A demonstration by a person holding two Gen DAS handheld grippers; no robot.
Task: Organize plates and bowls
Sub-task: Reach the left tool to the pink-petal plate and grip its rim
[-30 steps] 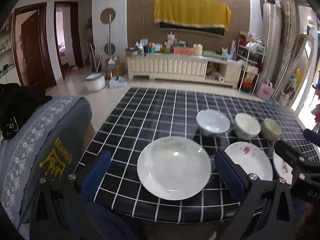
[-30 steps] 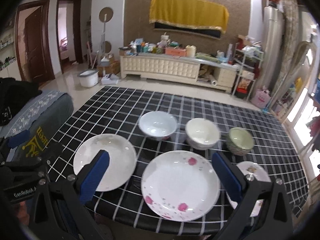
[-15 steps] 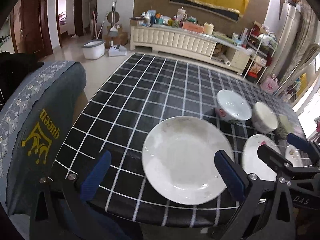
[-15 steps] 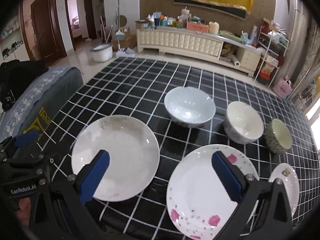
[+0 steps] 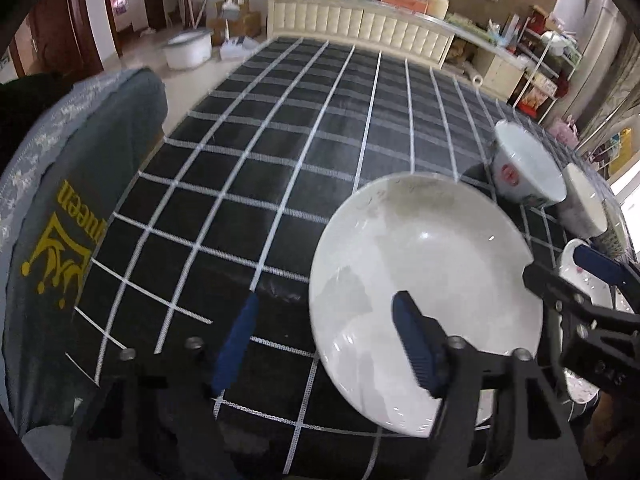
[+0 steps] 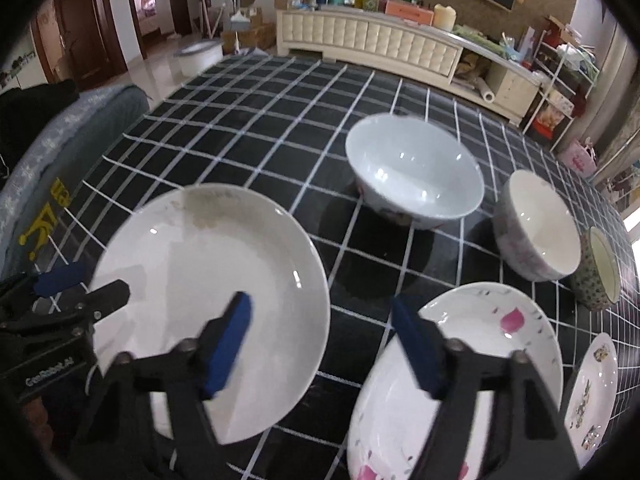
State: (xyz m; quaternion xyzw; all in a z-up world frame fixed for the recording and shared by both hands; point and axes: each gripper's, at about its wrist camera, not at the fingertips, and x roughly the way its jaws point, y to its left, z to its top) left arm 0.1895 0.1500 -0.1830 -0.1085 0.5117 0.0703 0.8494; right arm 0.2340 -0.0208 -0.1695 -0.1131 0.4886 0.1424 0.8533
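The plain white plate (image 5: 424, 304) and flowered plate (image 6: 456, 380) are being approached, the left gripper (image 5: 324, 340) and right gripper (image 6: 320, 344) having just been narrowing (nothing clamped yet), so rim grasps are judged next.

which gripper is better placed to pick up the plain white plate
Left. The left gripper straddles the plain white plate's near-left rim, jaws just closing around it. The right gripper hangs over bare cloth between that plate and the pink-flowered plate.

glossy white ceramic plate (image 5: 424, 280), matt woven checked tablecloth (image 5: 280, 152), glazed bowl (image 6: 416, 172)
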